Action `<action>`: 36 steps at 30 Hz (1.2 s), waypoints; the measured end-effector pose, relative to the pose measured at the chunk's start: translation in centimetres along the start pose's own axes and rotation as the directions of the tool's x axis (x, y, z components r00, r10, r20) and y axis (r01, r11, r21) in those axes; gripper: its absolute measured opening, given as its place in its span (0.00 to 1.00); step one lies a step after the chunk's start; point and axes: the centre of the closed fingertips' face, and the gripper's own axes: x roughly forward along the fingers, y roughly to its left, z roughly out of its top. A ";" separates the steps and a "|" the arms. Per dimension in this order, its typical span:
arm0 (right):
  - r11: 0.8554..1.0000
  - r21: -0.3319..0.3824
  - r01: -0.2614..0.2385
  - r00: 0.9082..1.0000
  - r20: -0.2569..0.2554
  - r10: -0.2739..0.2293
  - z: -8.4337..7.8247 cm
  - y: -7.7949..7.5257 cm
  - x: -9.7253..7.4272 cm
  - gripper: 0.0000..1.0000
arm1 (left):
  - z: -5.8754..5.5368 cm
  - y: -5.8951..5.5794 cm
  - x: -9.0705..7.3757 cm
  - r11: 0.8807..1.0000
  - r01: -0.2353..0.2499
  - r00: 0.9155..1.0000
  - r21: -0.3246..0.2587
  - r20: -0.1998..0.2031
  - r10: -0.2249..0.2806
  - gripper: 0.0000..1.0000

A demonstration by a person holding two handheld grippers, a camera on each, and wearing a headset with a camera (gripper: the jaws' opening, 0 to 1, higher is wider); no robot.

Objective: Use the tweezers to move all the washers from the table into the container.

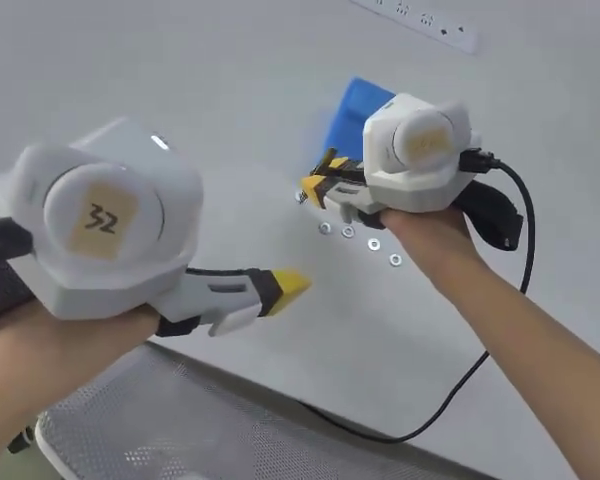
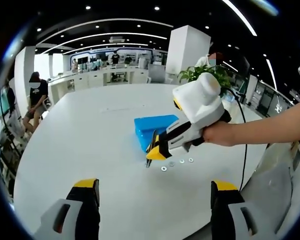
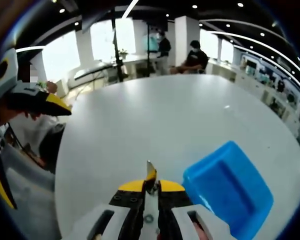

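So the right tongs [image 3: 150,189] are clamped tight on the tweezers [image 3: 150,172], tip down close to the worktop [image 1: 230,90], just beside the blue container [image 1: 355,105]. Four washers [image 1: 348,232] sit in a row on its near-edge side. Meanwhile the left tongs [image 2: 154,200] gape wide, holding nothing.

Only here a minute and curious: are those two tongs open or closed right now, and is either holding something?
Left tongs: open, holding nothing.
Right tongs: closed on the tweezers.
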 end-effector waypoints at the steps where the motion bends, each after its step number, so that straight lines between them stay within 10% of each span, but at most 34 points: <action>1: 1.000 -0.003 0.002 1.000 0.000 -0.002 0.0 0.0 0.0 0.05 | 0.0 0.0 0.0 1.000 0.001 1.000 -0.001 -0.001 -0.001 0.94; 15: 0.999 0.038 0.030 0.999 0.014 -0.030 0.4 -0.3 0.0 0.04 | -0.7 -0.3 -0.3 1.000 0.004 1.000 0.014 -0.021 -0.003 0.95; 32: 0.997 0.041 0.071 0.987 0.142 -0.076 4.6 -0.8 -4.8 0.04 | -0.8 -0.5 -1.2 0.998 -0.019 0.999 0.057 -0.024 0.021 0.99; 36: 0.990 -0.004 0.143 0.976 0.164 -0.140 5.5 -2.3 -5.8 0.04 | -1.0 -0.6 -1.3 0.998 -0.012 0.999 0.065 -0.028 0.014 0.99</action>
